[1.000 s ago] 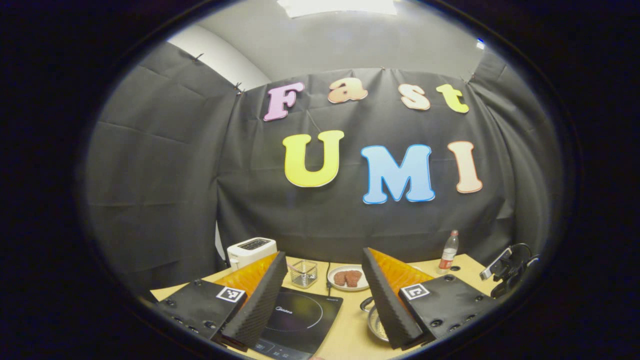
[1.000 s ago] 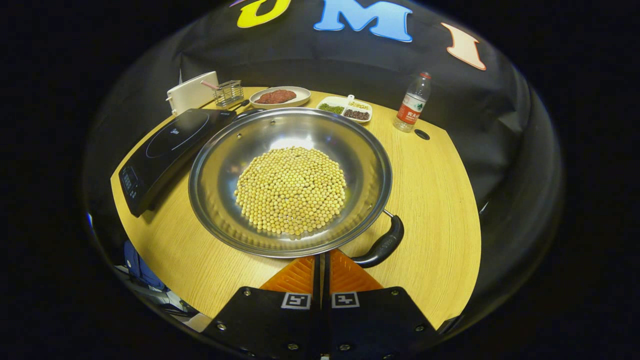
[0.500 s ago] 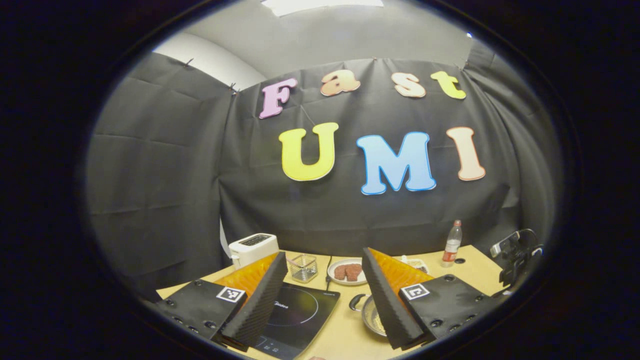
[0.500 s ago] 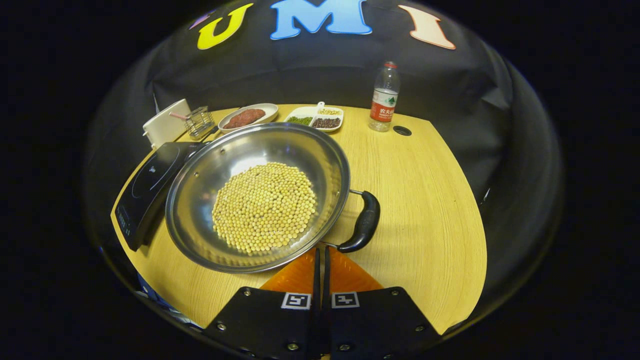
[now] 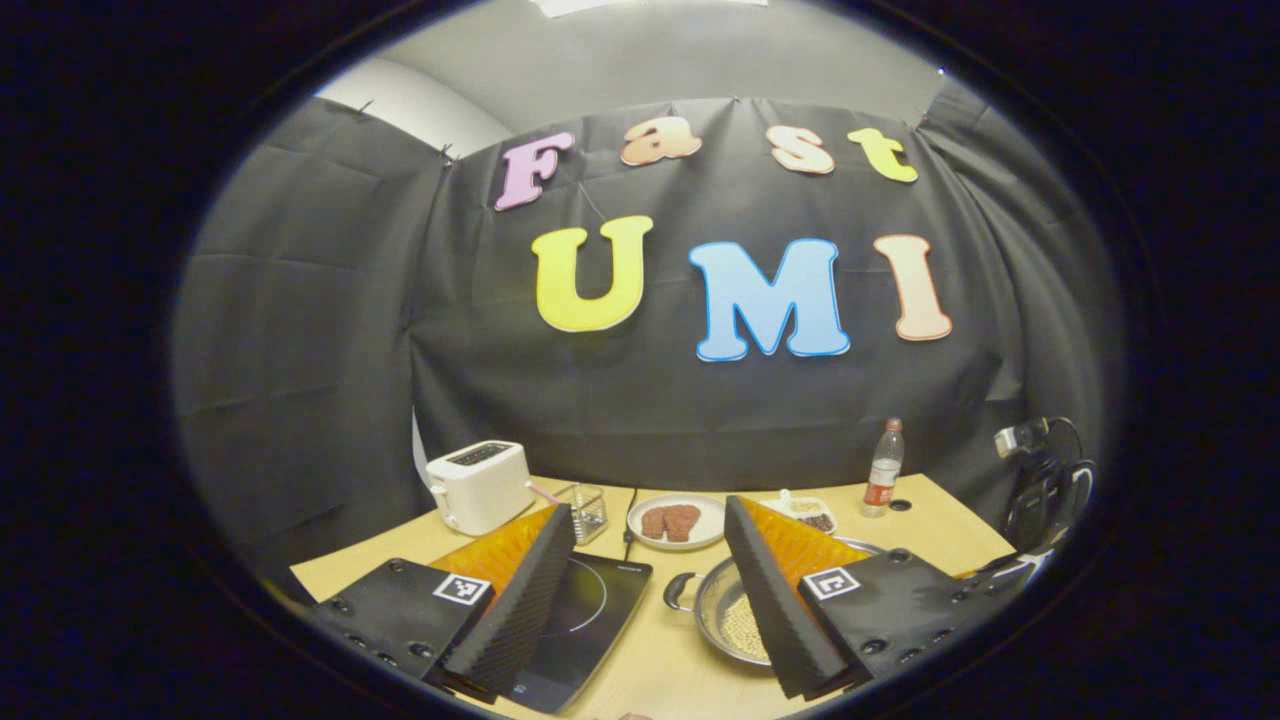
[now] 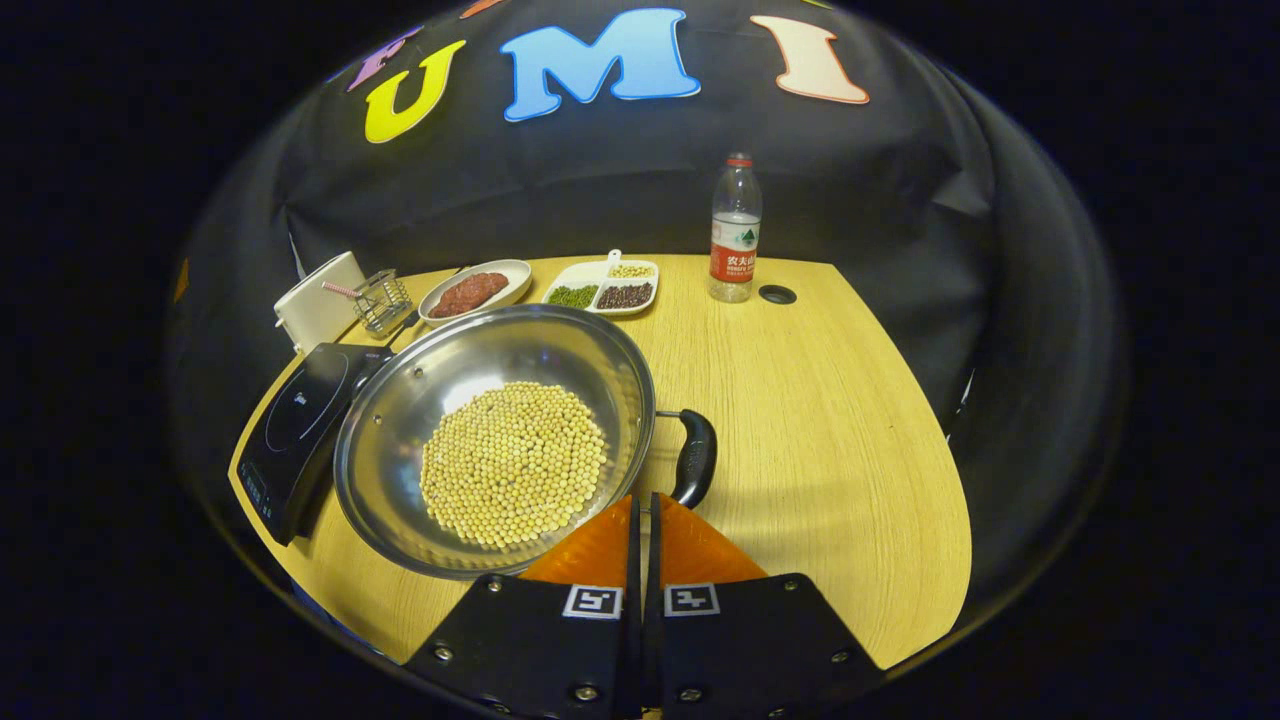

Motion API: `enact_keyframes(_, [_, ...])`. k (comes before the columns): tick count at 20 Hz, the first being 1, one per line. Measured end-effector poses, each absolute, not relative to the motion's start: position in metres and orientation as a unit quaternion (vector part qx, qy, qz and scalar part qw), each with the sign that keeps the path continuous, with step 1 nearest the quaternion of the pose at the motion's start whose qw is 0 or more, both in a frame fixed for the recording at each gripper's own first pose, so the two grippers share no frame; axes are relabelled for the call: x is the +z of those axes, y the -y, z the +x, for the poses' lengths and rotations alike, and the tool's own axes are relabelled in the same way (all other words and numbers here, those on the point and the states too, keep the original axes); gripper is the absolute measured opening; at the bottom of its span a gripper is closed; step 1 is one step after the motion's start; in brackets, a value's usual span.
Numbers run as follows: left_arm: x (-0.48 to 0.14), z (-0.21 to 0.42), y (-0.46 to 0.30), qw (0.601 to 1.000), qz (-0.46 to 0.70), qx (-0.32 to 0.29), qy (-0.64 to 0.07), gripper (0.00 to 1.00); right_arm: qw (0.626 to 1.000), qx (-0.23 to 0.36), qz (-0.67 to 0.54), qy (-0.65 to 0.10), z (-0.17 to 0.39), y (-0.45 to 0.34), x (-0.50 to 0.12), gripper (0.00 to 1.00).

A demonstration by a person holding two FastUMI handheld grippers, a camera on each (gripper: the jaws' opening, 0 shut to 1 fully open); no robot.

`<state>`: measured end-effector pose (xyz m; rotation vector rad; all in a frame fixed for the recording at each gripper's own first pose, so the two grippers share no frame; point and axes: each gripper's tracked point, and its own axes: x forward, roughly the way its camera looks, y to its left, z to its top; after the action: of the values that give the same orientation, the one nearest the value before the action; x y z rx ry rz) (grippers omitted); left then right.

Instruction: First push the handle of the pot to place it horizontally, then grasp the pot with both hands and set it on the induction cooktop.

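A: Steel pot [image 6: 495, 440] sits at centre-left of the right gripper view, on the wooden table [image 6: 830, 450], with a round bed of pale beans [image 6: 513, 463] in its bottom.

B: And its handles?

A: One black handle [image 6: 695, 458] sticks out at the pot's right side, just above the right gripper [image 6: 640, 515]. In the left gripper view the other handle [image 5: 678, 590] shows at the pot's left edge, lower centre of the frame.

B: How does the right gripper stand?

A: Its fingers are pressed together with only a thin slit between them, pinching nothing. The tips lie just at the pot's near rim; I cannot tell whether they touch it.

B: The left gripper [image 5: 650, 550]?

A: Spread wide, holding nothing, raised above the table. Between its fingers lie part of the cooktop [image 5: 580, 620] and the pot's left edge.

B: Where is the cooktop in the right gripper view?

A: At the left edge of the table, just beside the pot, which overlaps its near corner in the frame.

B: Anything further back?

A: A toaster [image 6: 318, 308], a wire basket [image 6: 382, 300], a plate of meat [image 6: 476, 290], a divided dish [image 6: 606, 290] and a bottle [image 6: 734, 232] along the top of the table.
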<state>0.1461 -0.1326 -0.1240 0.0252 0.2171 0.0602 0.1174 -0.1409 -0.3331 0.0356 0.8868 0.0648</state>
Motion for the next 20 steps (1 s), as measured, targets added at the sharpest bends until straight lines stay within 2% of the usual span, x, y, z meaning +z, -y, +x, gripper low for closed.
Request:
enact_keyframes(2, [-0.139,0.162,0.136,0.993,0.010,0.008,-0.119,0.98,0.913,0.022,0.035,-0.407,0.123,0.140,-0.319,0.01])
enact_keyframes(4, [-0.156,0.178,0.138,0.991,0.012,-0.017,-0.133,0.98,0.919,0.004,0.056,-0.389,0.129,0.140,-0.311,0.08])
enact_keyframes(5, [-0.163,0.185,0.139,0.990,0.011,-0.028,-0.140,0.96,0.920,-0.007,0.064,-0.386,0.132,0.140,-0.310,0.31])
enact_keyframes(6, [-0.173,0.193,0.141,0.988,0.010,-0.040,-0.146,0.95,0.922,-0.017,0.068,-0.382,0.134,0.142,-0.309,0.46])
enact_keyframes(7, [-0.181,0.199,0.142,0.987,0.008,-0.052,-0.153,0.94,0.924,-0.025,0.072,-0.375,0.136,0.141,-0.305,0.75])
enact_keyframes(8, [-0.189,0.208,0.146,0.985,0.007,-0.066,-0.161,0.94,0.926,-0.038,0.074,-0.368,0.141,0.144,-0.304,0.83])
enact_keyframes(9, [-0.200,0.215,0.149,0.982,0.006,-0.080,-0.172,0.98,0.927,-0.050,0.074,-0.364,0.144,0.145,-0.304,0.95])
enact_keyframes(10, [-0.212,0.220,0.152,0.979,0.005,-0.093,-0.184,0.98,0.928,-0.058,0.073,-0.361,0.147,0.145,-0.303,0.95])
enact_keyframes(11, [-0.225,0.226,0.155,0.975,0.001,-0.106,-0.195,0.94,0.928,-0.064,0.072,-0.360,0.149,0.145,-0.303,0.95])
enact_keyframes(12, [-0.236,0.231,0.159,0.972,-0.003,-0.117,-0.206,0.98,0.927,-0.068,0.071,-0.362,0.151,0.143,-0.307,0.95])
enact_keyframes(13, [-0.248,0.236,0.162,0.968,-0.006,-0.125,-0.218,0.94,0.926,-0.072,0.070,-0.364,0.154,0.143,-0.310,0.95])
enact_keyframes(16, [-0.280,0.249,0.168,0.957,-0.010,-0.144,-0.253,0.94,0.920,-0.080,0.070,-0.378,0.157,0.136,-0.322,0.95])
enact_keyframes(17, [-0.289,0.253,0.172,0.953,-0.012,-0.150,-0.264,0.98,0.918,-0.082,0.071,-0.381,0.159,0.134,-0.325,0.97])
enact_keyframes(20, [-0.318,0.260,0.176,0.943,-0.006,-0.157,-0.293,1.00,0.917,-0.081,0.060,-0.386,0.162,0.132,-0.334,0.97])
